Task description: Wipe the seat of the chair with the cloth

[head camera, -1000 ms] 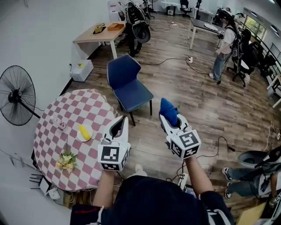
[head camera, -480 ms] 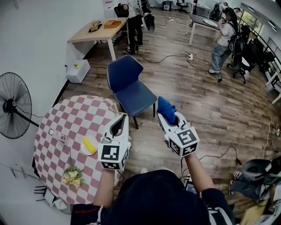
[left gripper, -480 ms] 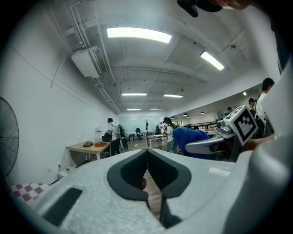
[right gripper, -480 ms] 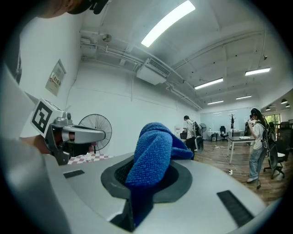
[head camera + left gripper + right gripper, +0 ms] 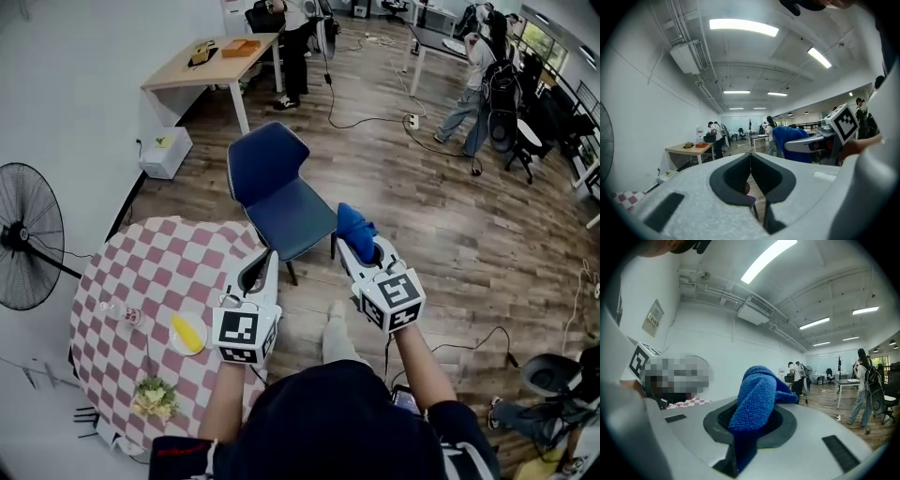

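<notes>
I've got the cloth, chair ahead.
My right gripper (image 5: 367, 253) fingers clamp the cloth (image 5: 354, 228), which sticks forward toward the chair (image 5: 287, 209); left gripper (image 5: 260, 266) fingers closed, empty.

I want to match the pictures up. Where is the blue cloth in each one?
Head view: the blue cloth is just right of the middle.
Left gripper view: it is right of the middle, a small blue lump.
Right gripper view: it is right in the middle, big and close.
Shared landmark: the checked tablecloth, at the left in the head view, bottom left in the left gripper view, left of the cloth in the right gripper view.
</notes>
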